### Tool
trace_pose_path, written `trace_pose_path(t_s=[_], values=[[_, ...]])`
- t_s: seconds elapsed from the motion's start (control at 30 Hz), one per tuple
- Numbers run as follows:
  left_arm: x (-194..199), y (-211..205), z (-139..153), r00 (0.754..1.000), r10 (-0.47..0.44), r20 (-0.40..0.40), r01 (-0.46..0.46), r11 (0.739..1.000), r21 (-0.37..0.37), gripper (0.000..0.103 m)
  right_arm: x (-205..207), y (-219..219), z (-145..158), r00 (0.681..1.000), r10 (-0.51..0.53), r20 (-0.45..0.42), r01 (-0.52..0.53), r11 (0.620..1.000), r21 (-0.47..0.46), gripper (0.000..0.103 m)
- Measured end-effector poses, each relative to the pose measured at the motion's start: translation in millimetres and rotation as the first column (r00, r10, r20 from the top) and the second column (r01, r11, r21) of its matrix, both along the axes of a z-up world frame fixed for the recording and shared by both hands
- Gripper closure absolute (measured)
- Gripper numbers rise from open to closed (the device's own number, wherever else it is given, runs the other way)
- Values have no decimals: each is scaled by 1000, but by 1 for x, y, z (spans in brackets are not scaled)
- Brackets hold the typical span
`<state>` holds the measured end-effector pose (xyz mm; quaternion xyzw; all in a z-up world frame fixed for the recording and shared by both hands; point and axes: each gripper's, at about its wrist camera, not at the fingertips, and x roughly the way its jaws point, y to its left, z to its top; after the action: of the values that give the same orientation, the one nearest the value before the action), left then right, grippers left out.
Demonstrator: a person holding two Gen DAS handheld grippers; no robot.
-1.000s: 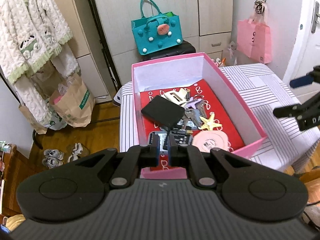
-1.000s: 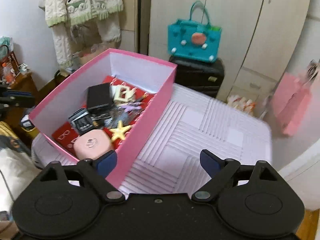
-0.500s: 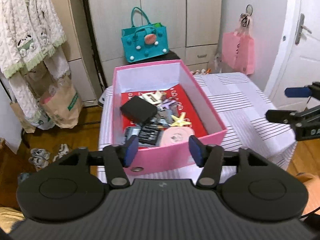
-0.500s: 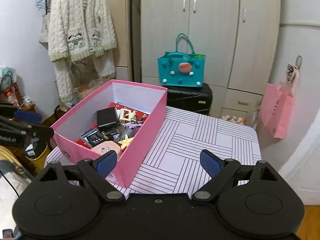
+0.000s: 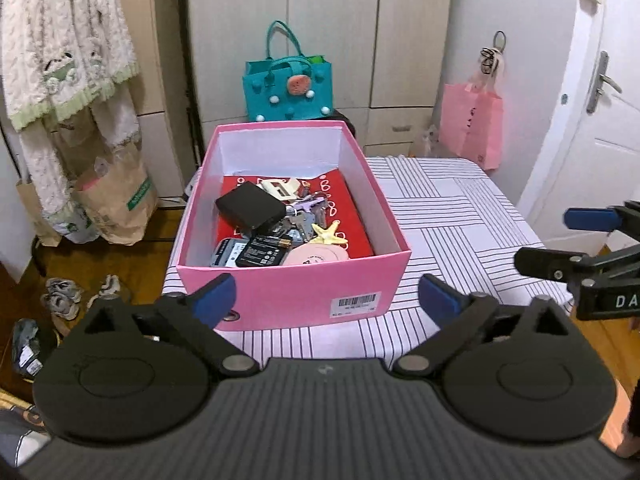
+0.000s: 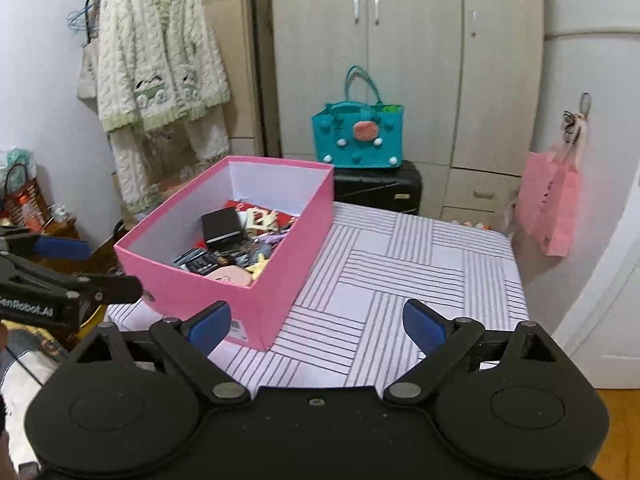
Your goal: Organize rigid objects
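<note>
Left wrist view: the left gripper [image 5: 326,300] is spreading its blue-padded jaws wide, and nothing is sitting between them. Just ahead of it, a pink box [image 5: 294,292] is resting on a striped tablecloth [image 5: 452,216]. Lying inside the box are a black case [image 5: 251,211], a bunch of keys [image 5: 308,216], a yellow starfish [image 5: 326,232] and a round pink compact [image 5: 318,256]. Off to the right, the right gripper [image 5: 560,240] is hovering over the cloth, jaws apart and empty.

Right wrist view: the right gripper [image 6: 318,326] is hanging released, gripping nothing, above the striped tablecloth [image 6: 420,264]. The pink box [image 6: 240,300] is sitting ahead and to the left of it. Further left, the left gripper [image 6: 100,268] is reaching in. Behind the table, a teal bag [image 6: 358,136] is standing on a black suitcase [image 6: 378,188].
</note>
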<state>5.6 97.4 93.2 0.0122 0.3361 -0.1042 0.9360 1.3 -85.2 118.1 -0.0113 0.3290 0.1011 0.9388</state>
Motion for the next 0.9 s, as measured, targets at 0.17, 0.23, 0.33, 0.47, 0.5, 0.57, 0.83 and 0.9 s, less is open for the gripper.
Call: trace_pose_path(t_s=[0.17,0.23,0.33,0.47,0.5,0.57,0.83,0.9], values=[[-1,-11,-7,999,51,-14,-50,998,41,1,-3,-4,-7,999,-41,-1,41,998,-49,5],[-2,-16,-12,996,85,-14,-84,993,78,1,-3,-7,-9,998,-68,-3,68,996,-50,3],[-4,-22,-18,991,135,-1,-134,985,112,1,-3,-12,-13,995,-95,-12,95,995,-36,2],[-6,-30,-23,987,162,18,-163,978,131,1,-5,-13,-19,994,-112,-17,111,993,-29,2],[-7,-32,-23,987,161,21,-162,978,133,1,-7,-12,-19,993,-117,-17,116,993,-28,2],[-9,-34,-24,988,155,25,-157,979,128,1,-11,-11,-21,991,-135,-1,135,990,-31,2],[-24,-40,-33,985,135,107,-144,985,90,1,-28,-11,-32,980,-180,87,182,983,-20,2],[-25,-42,-39,983,140,116,-151,984,91,1,-31,-10,-36,970,-207,127,215,975,-51,2]])
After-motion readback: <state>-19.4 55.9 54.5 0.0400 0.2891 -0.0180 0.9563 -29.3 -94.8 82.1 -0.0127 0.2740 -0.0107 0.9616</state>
